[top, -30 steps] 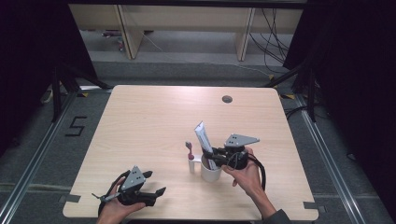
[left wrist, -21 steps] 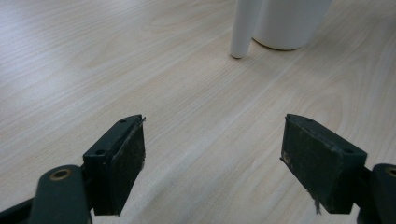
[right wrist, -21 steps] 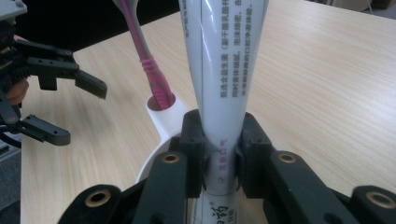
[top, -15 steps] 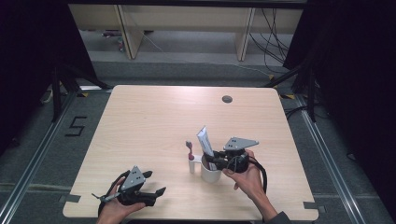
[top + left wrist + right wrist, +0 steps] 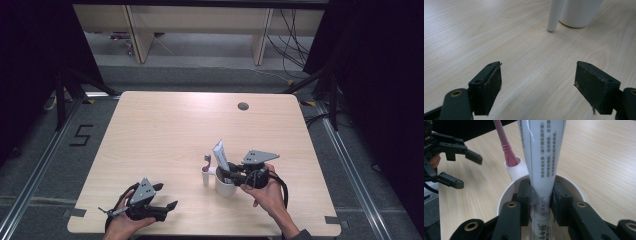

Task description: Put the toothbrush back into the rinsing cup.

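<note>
The far half of the table is bare wood. Near the front edge, right of middle, stands a white cup. The right hand-held gripper is clamped on a toothpaste tube, standing upright inside the cup. The left hand-held gripper, jaws wide apart, holds nothing near the front-left corner.

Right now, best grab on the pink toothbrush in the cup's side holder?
Grip the toothbrush on its bare handle above the side holder, coming from above and the side away from the toothpaste tube. It stands nearly upright, so it should lift straight out.
</note>
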Action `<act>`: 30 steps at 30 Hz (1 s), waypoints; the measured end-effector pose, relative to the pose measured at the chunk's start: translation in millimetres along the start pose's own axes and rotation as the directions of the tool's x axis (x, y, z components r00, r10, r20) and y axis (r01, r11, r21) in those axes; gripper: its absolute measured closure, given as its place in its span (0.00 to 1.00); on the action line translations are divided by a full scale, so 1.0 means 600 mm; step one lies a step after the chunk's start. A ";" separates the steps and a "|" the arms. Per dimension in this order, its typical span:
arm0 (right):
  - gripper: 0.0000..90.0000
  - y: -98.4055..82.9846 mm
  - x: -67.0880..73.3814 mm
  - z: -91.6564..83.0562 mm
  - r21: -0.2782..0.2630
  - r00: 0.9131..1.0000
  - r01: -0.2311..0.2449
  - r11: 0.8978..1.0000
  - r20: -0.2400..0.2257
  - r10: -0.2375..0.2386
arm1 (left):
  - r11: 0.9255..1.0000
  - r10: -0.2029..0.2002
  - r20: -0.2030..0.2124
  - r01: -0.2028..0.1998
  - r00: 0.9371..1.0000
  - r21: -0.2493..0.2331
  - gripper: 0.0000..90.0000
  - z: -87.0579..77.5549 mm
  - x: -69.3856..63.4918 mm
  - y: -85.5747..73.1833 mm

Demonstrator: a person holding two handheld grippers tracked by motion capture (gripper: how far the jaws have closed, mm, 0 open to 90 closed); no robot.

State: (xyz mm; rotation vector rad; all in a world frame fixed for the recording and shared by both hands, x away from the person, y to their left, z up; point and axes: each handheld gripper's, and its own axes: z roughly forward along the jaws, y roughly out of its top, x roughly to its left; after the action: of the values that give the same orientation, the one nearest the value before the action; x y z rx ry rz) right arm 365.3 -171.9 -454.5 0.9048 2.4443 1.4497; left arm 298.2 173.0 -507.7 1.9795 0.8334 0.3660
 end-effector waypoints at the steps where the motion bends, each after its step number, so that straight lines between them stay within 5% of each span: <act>1: 0.80 0.000 0.000 0.000 0.000 1.000 0.000 1.000 0.000 0.000 | 1.000 0.000 0.000 0.000 1.000 0.000 0.23 0.000 0.000 0.000; 12: 0.81 -0.002 -0.003 -0.002 0.001 0.999 0.032 0.999 0.006 -0.032 | 1.000 0.000 -0.005 0.000 1.000 0.001 0.23 0.000 0.000 0.001; 13: 0.81 -0.003 0.003 -0.003 0.013 1.000 -0.010 1.000 0.008 0.010 | 1.000 -0.001 -0.002 0.001 1.000 -0.003 0.23 0.001 0.000 0.001; 18: 0.81 -0.004 -0.002 -0.001 -0.002 1.000 0.027 1.000 0.001 -0.027 | 1.000 0.000 -0.002 0.000 1.000 0.008 0.23 0.001 0.001 0.001; 29: 0.68 -0.008 -0.002 -0.004 -0.014 1.000 -0.014 1.000 0.000 0.014 | 1.000 -0.009 -0.007 0.009 1.000 0.005 0.23 -0.002 0.001 0.001; 30: 0.66 -0.007 -0.003 -0.006 -0.026 1.000 0.014 1.000 0.019 -0.014 | 1.000 -0.009 -0.007 0.009 1.000 0.005 0.23 -0.003 0.001 0.002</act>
State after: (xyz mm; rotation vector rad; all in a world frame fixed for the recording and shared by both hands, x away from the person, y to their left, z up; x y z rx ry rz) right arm 363.7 -177.3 -456.6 0.8897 2.4078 1.4587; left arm 297.9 174.0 -506.0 1.9795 0.8481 0.3668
